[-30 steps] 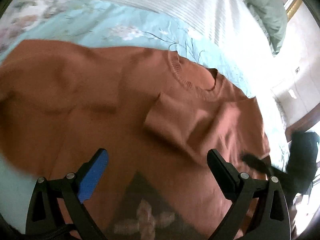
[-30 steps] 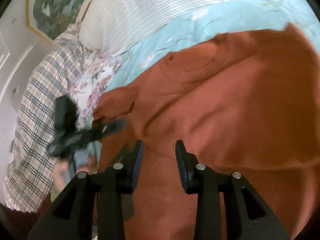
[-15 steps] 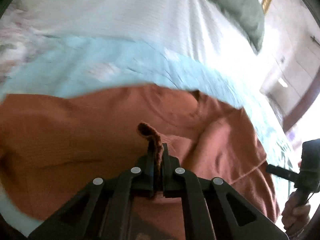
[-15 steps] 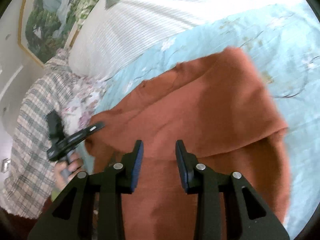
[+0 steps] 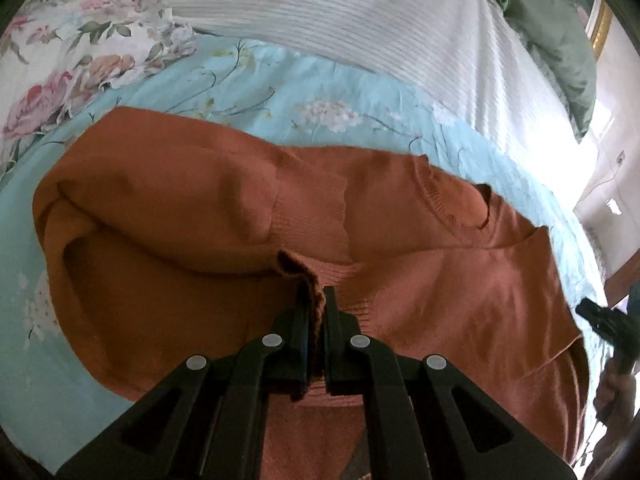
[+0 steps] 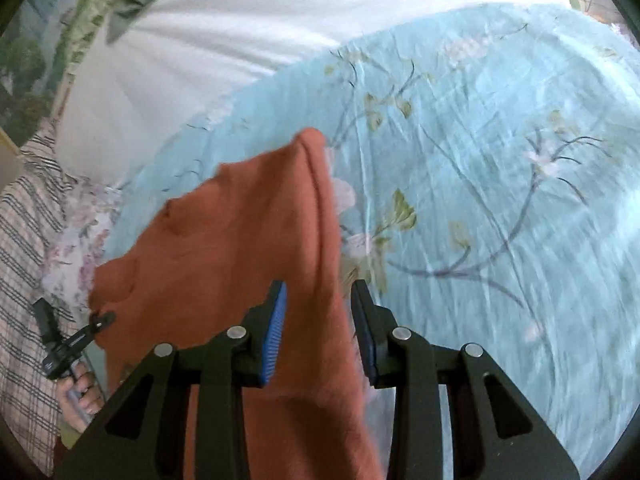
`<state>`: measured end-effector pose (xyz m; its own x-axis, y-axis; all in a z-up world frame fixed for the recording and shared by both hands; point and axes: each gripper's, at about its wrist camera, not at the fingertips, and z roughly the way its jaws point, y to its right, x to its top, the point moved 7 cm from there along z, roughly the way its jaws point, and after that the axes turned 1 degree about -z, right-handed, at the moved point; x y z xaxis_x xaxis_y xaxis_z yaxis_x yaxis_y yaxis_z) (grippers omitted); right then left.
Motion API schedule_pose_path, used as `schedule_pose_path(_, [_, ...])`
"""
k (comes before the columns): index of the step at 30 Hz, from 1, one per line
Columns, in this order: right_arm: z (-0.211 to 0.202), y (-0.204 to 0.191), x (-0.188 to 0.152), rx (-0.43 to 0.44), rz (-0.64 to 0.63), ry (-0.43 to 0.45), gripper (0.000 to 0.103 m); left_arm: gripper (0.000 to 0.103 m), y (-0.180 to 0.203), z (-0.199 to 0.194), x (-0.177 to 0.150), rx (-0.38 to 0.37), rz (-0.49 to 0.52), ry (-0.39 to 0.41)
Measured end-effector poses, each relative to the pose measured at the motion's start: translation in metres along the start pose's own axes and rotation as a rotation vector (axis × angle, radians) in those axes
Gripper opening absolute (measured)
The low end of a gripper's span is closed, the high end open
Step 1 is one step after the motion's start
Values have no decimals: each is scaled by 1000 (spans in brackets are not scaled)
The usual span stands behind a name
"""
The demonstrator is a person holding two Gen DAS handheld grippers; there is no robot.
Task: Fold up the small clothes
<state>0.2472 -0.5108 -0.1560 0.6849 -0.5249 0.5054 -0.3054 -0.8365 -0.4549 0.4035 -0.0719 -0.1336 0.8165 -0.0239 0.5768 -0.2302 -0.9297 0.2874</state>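
An orange knit sweater (image 5: 460, 280) lies spread on the light blue floral sheet (image 5: 256, 96). In the left wrist view my left gripper (image 5: 316, 298) is shut on a ribbed edge of the sweater, which stands up as a small fold between the pads. My right gripper (image 6: 318, 304) hangs over the sweater's right edge (image 6: 320, 208) with its jaws apart; cloth lies between and under the fingers, and the pads do not press on it. Each gripper shows in the other view: the left gripper (image 6: 102, 318) at the sweater's left corner, the right gripper (image 5: 600, 318) at its right side.
A white ribbed pillow (image 5: 360, 12) lies behind the sweater, with a green cloth (image 5: 552, 32) at its right. A floral cushion (image 5: 80, 48) and a plaid cloth (image 6: 24, 264) lie to the left. The blue sheet (image 6: 500, 200) stretches right of the sweater.
My left gripper went from wide open to shut on the sweater's ribbed edge. The right gripper swept from the sweater's left part to its right edge, jaws unchanged.
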Motion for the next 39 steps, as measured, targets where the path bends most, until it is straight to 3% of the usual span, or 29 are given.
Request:
schedule_pose_path(4, [25, -6, 1, 26, -25, -39, 35, 4, 3, 2, -3, 19, 21, -13])
schedule_pose_path(6, [26, -13, 4, -4, -76, -40, 12, 4, 2, 3, -4, 23, 21, -17])
schedule_pose_path(10, [8, -2, 13, 10, -50, 15, 10, 4, 8, 3, -1, 26, 39, -20])
schedule_pose_path(14, [19, 22, 7, 4, 32, 6, 10, 4, 24, 7, -2, 14, 80, -13])
schedule_pose_path(16, [13, 22, 8, -19, 45, 21, 13, 4, 26, 15, -5, 32, 89, -28])
schedule_pose_path(18, [-5, 15, 12, -106, 13, 86, 19, 4, 23, 21, -8, 37, 87, -40])
schedule_pose_path(20, [-21, -11, 11, -73, -44, 138, 19, 4, 19, 21, -9, 22, 76, -44])
schedule_pose_path(23, [-7, -42, -5, -8, -140, 56, 21, 6, 16, 21, -10, 12, 67, -42])
schedule_pose_path(25, [15, -35, -18, -42, -135, -27, 21, 7, 14, 20, -11, 15, 61, -42])
schedule_pose_path(26, [20, -26, -21, -75, -116, -36, 15, 8, 12, 17, -12, 18, 55, -37])
schedule_pose_path(28, [12, -15, -19, -38, -46, -8, 14, 9, 5, 10, -15, 28, 43, -28])
schedule_pose_path(31, [-11, -18, -19, -48, -36, 33, 25, 8, -17, -8, -21, 84, 22, -17])
schedule_pose_path(32, [-17, -25, -21, -24, -45, 40, 36, 8, -23, -15, -20, 100, 22, -8])
schedule_pose_path(33, [-23, -36, -26, 18, -54, 41, 45, 10, -27, -22, -17, 111, 25, 3])
schedule_pose_path(35, [-31, -51, -38, 74, -72, 31, 49, 23, -27, -31, -9, 131, 57, 23])
schedule_pose_path(37, [-32, -64, -52, 112, -84, 8, 49, 57, -20, -33, 2, 172, 119, 39])
schedule_pose_path(39, [-27, -75, -65, 135, -88, -18, 49, 74, -8, -27, 10, 197, 189, 36])
